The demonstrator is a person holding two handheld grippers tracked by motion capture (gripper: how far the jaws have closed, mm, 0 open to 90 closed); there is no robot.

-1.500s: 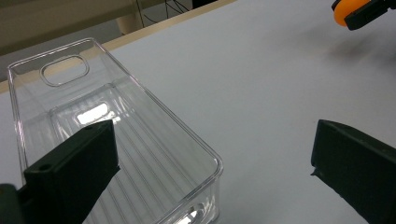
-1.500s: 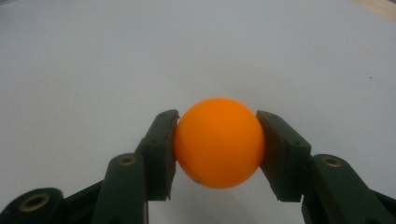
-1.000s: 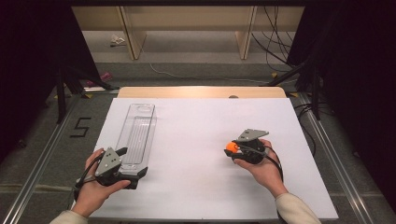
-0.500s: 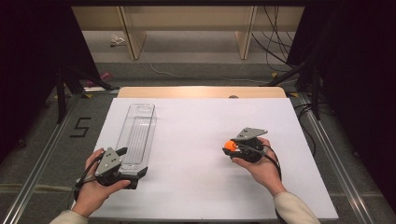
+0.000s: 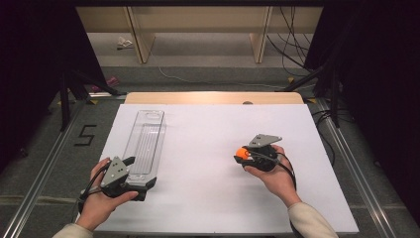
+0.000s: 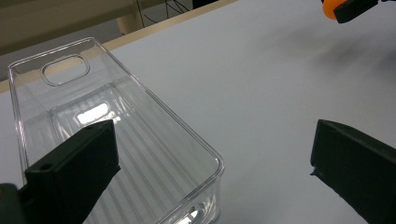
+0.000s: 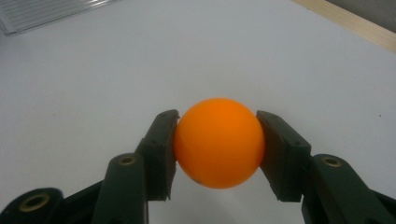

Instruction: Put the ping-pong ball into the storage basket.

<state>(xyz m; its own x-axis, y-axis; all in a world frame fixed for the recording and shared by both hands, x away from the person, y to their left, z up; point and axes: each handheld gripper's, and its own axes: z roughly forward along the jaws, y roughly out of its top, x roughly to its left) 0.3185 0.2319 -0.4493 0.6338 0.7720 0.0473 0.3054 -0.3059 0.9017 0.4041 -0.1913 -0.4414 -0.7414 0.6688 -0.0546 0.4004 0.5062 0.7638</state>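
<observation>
While clamped between both pads of the right gripper, orange ball sitting dead centre in the jaws, pads pressing on its left and right sides. Held just above the white tabletop, right of centre in the high view, at the tip of right gripper, ball poking out on the side facing the tray. Right hand wrapped round the gripper body, cable looping behind the wrist.

Left gripper spread wide, gripping nothing; in the left gripper view one jaw over the near end of the clear plastic tray, other jaw out over bare tabletop, near corner of the tray wall between them, no contact visible. Left hand low at the tabletop's near left edge.

Tray long and narrow, lying lengthwise away from the person on the left half, handle cut-out at the far end, ribbed floor, nothing inside. Well apart from the ball, only open white surface between the two. Wooden strip along the far edge. Floor marker "5" left of the tabletop.
</observation>
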